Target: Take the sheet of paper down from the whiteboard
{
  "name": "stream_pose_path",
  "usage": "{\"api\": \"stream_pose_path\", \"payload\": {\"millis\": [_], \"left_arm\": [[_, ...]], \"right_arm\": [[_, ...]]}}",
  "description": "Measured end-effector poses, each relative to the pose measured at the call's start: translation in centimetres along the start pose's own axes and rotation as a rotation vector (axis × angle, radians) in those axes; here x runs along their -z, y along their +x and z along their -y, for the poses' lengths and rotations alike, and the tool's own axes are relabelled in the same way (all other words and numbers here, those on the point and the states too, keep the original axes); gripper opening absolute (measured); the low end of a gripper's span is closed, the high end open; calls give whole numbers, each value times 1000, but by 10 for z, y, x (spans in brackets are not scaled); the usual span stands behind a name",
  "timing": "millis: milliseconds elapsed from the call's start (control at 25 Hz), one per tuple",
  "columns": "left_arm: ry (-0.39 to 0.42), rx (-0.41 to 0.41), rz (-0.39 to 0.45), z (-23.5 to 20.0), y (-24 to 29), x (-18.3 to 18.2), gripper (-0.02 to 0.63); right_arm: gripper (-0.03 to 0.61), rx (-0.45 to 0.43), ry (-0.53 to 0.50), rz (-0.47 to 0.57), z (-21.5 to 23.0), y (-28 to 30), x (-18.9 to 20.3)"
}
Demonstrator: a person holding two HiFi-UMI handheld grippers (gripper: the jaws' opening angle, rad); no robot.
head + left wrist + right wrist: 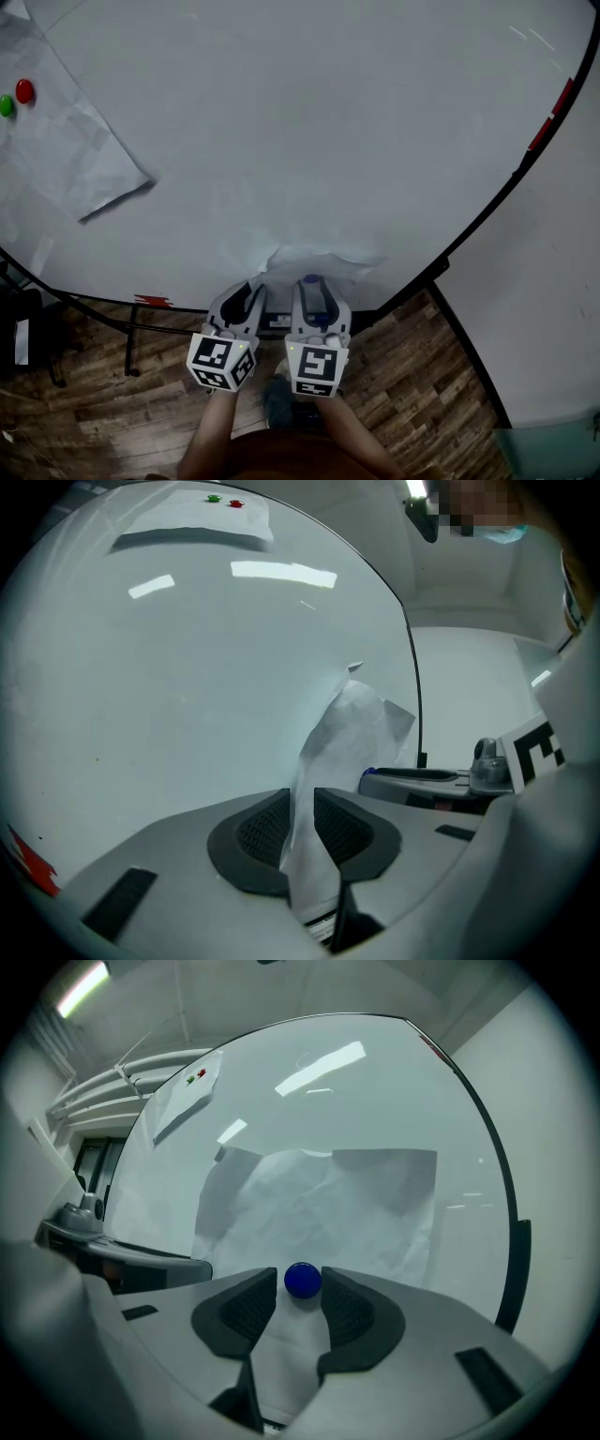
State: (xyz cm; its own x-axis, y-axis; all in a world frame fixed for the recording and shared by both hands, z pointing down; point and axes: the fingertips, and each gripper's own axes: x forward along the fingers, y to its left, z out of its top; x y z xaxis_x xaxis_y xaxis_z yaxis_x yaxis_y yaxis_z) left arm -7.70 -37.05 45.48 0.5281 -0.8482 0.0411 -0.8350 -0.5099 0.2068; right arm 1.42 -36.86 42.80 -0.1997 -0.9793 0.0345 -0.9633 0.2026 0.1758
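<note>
The sheet (323,258) lies on the whiteboard (328,122) at its near edge, directly ahead of both grippers. The left gripper (302,829) is clamped on the sheet's left edge, which stands off the board. The right gripper (302,1302) grips the blue magnet (302,1281) pinning the sheet just right of that. Judgement: the magnet must come off, pulled straight away from the board, before the sheet frees.

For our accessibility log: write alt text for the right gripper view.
The right gripper has its jaws closed on a round blue magnet that sits on a crumpled sheet of paper against the whiteboard. Farther along the board, a second sheet hangs under small red and green magnets.
</note>
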Motion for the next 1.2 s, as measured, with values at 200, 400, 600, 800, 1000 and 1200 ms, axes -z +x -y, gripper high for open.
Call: {"api": "stream_pose_path", "payload": {"millis": [200, 400, 600, 800, 1000, 1200], "left_arm": [[6, -4, -1, -1, 1, -1, 77], [7, -15, 2, -3, 2, -2, 58], [-9, 13, -2, 2, 3, -2, 26], [-53, 34, -7, 1, 3, -1, 24], [-92, 35, -2, -3, 5, -2, 24], [-136, 35, 12, -4, 5, -1, 23]], "right_arm": [[140, 35, -6, -7, 4, 2, -2], [140, 50, -24, 3, 4, 2, -2], [137, 53, -36, 1, 4, 2, -1], [137, 40, -37, -2, 4, 2, -1], [137, 26, -32, 2, 4, 2, -1], [137, 15, -27, 0, 4, 2, -1]]}}
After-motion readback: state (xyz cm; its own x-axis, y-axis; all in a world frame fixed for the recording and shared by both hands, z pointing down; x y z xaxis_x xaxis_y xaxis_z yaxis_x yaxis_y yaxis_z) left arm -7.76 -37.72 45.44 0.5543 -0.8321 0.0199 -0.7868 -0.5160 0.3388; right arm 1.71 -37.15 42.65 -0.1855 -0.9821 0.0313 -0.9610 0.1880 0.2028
